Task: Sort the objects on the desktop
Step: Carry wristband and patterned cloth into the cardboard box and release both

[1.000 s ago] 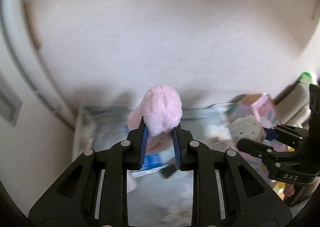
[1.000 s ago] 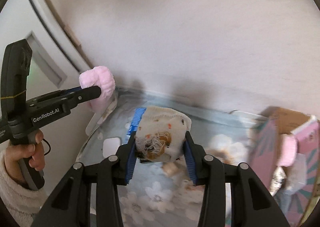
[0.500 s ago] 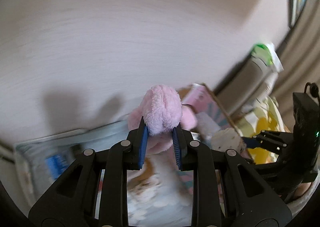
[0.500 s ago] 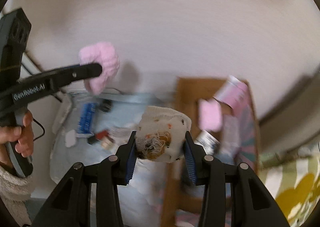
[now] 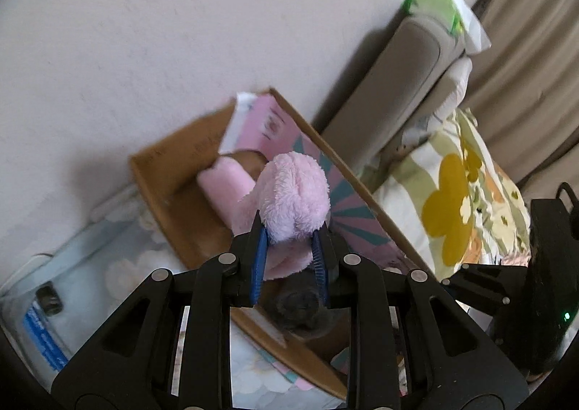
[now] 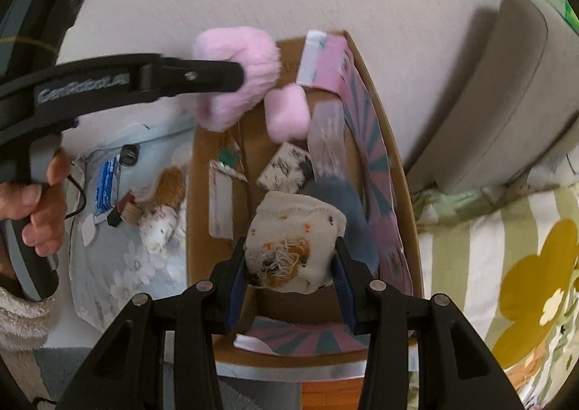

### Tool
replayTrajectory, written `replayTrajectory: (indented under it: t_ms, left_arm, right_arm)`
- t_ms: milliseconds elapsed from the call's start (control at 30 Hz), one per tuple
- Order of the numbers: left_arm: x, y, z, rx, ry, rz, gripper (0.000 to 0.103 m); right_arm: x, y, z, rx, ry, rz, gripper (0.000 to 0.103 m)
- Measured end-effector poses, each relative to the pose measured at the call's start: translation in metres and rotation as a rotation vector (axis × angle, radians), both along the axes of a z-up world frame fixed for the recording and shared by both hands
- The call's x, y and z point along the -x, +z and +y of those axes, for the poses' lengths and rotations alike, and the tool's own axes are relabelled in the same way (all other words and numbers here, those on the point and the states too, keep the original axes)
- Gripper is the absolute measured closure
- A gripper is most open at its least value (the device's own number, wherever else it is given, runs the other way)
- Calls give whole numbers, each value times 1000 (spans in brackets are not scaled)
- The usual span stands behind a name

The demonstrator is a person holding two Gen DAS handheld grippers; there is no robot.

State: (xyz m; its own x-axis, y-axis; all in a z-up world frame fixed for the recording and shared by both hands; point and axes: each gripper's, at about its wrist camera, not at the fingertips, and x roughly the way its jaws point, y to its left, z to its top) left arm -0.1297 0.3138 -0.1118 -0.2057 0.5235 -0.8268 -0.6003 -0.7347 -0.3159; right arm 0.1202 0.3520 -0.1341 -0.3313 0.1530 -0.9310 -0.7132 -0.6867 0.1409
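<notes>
My left gripper (image 5: 289, 240) is shut on a fluffy pink plush (image 5: 293, 200) and holds it above the open cardboard box (image 5: 159, 189). In the right wrist view the same plush (image 6: 235, 80) hangs over the box's far left corner. My right gripper (image 6: 289, 269) is shut on a cream patterned sock (image 6: 293, 232) with frayed threads, held over the box (image 6: 199, 156). Inside the box lie a pink roll (image 6: 287, 113), a black-and-white item (image 6: 286, 171), a grey fuzzy item (image 6: 343, 203) and a white strip (image 6: 220, 203).
Left of the box a pale floral cloth (image 6: 115, 265) holds a blue packet (image 6: 106, 185), a small plush (image 6: 159, 225) and small bits. A sofa with a floral cover (image 6: 506, 265) and a grey cushion (image 6: 506, 102) is right of the box. A wall stands behind.
Both grippers have swung right from over the floral cloth to over the cardboard box, each still holding its item. The views tilted downward into the box.
</notes>
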Motion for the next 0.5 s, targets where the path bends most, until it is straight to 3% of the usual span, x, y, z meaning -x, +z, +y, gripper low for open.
replayTrajectory:
  t_ms: [233,500]
  left_arm:
    - [-2,-34,8,44,7,-50,83]
    - [-1,-46,3,64,27,-69,82]
  right_arm:
    - [-2,-18,0,32,4,-20,63]
    - [1,-30,0,53,17,-48,61]
